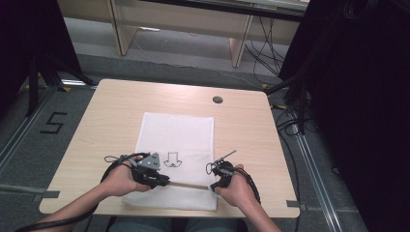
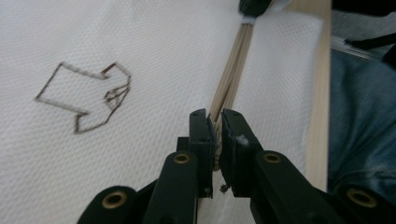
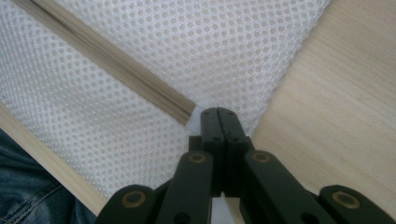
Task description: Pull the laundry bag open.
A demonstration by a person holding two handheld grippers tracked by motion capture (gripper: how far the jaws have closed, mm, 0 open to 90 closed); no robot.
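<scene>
Evidently the work in hand is holding a thin bundle of pale wooden sticks (image 2: 232, 74) stretched between both tools, low over the white mesh cloth (image 1: 176, 128), just below its drawn arrow outline (image 2: 86, 95). The left gripper (image 2: 215, 122) grasps one end; the right gripper (image 3: 218, 116) is clenched on a white band at the other. Next, seemingly, comes a steady, coordinated carry.
</scene>
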